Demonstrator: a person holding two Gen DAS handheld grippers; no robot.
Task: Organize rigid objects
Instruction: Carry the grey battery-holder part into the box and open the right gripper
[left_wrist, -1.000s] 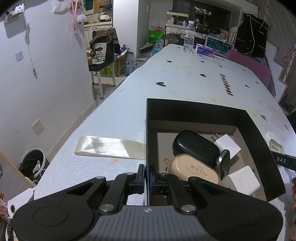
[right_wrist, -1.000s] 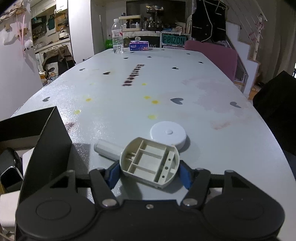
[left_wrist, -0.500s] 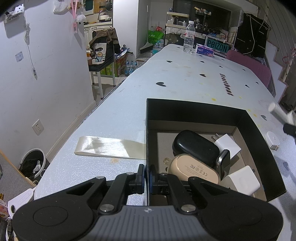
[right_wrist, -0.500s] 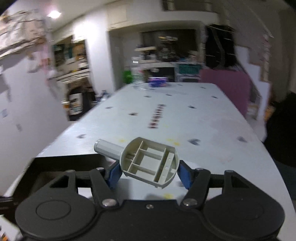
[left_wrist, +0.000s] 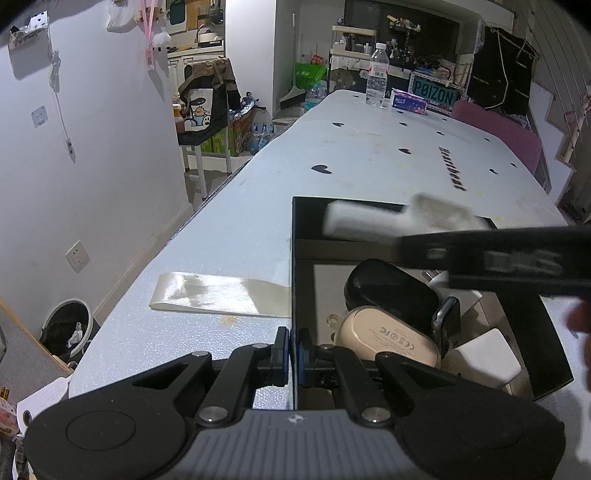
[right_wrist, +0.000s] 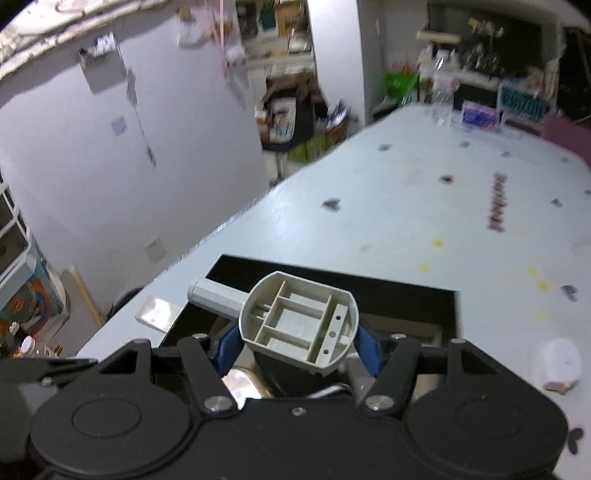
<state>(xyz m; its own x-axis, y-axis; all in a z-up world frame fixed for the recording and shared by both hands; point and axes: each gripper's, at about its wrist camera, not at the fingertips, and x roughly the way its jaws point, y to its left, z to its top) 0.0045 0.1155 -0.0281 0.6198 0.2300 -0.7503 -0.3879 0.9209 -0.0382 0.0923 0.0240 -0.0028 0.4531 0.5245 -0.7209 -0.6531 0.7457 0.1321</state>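
My left gripper (left_wrist: 293, 354) is shut on the near left wall of the open black box (left_wrist: 369, 218) and keeps still. Inside the box lie a black case (left_wrist: 391, 291), a beige case (left_wrist: 388, 339), a smartwatch (left_wrist: 447, 321) and a white charger (left_wrist: 484, 360). My right gripper (right_wrist: 299, 347) is shut on a grey plastic part (right_wrist: 299, 325) with open compartments and a round handle. It hangs over the box (right_wrist: 332, 284), clear of the items below. In the left wrist view the part (left_wrist: 399, 218) is blurred above the box's far side.
A cream ribbon strip (left_wrist: 221, 295) lies flat on the table left of the box. A white round disc (right_wrist: 561, 360) sits on the table right of the box. A water bottle (left_wrist: 376, 79) and a tissue pack (left_wrist: 408, 102) stand at the far end.
My right gripper lifted the grey part off the table beside the white disc and swung it left over the black box. The left gripper and the box stayed put.
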